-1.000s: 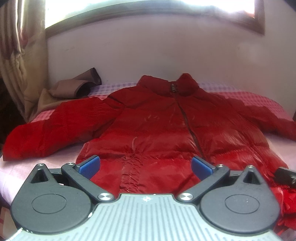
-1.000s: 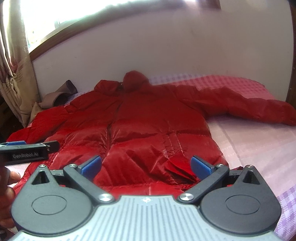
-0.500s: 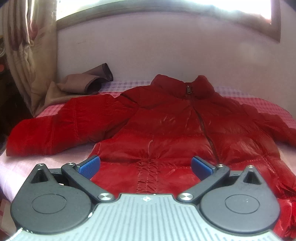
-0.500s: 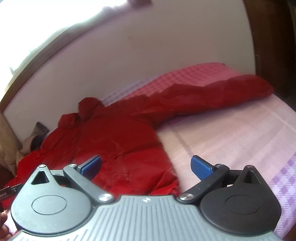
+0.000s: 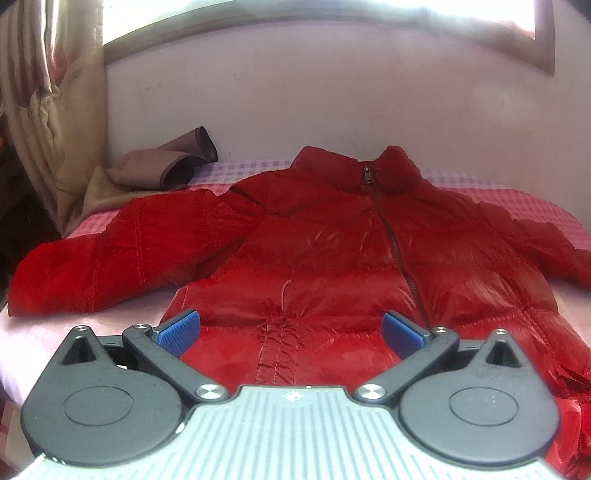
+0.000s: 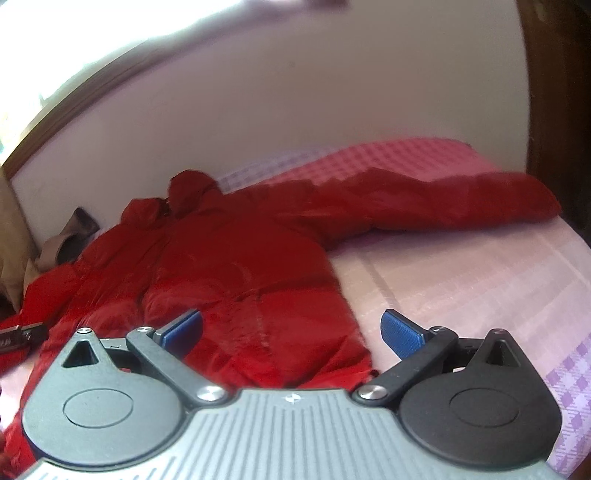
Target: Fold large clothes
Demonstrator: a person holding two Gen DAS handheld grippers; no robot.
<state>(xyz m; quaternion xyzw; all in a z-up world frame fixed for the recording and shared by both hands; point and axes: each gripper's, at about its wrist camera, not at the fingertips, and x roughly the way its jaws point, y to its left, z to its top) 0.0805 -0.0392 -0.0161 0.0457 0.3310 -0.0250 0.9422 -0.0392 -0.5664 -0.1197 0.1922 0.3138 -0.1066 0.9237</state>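
Your red puffer jacket [image 5: 332, 266] lies flat on the bed [image 6: 461, 280], zipped, sleeves spread toward 9 and 3 o'clock. Expect it light, puffy and slippery, so pinch the cuffs or hem seams. Left gripper [image 5: 291, 328] and right gripper [image 6: 291, 328] hover with jaws wide apart, holding nothing.

Likely a bedroom: bed [image 6: 461, 280], curtain [image 5: 44, 110], window [image 5: 295, 14].
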